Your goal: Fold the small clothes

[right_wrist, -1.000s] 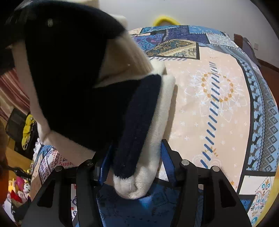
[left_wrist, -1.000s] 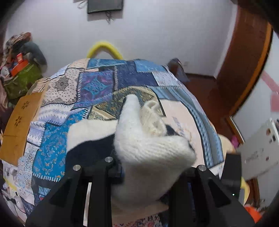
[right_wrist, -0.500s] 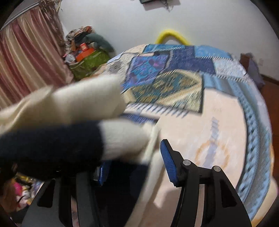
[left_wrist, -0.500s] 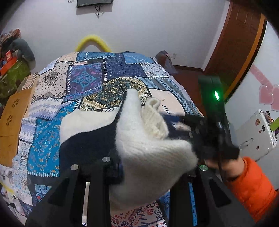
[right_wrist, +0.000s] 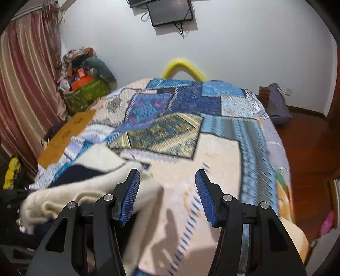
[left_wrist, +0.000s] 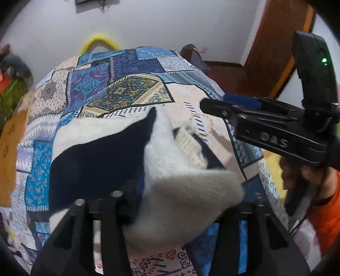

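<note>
Right gripper lets go of the knit garment

The right gripper (right_wrist: 167, 195) has released; its 2 fingers now stand apart and empty, so this fold is laid. The left gripper (left_wrist: 170, 203) stays clamped on the cream-and-navy knit garment (left_wrist: 170, 169), bunched above the patchwork bedspread (left_wrist: 127, 93), its long axis running roughly left-right.

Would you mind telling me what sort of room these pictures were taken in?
Most likely a home bedroom: a bed under a patchwork quilt fills the view, with striped curtains to one side, a screen on the wall and a wooden floor.
</note>
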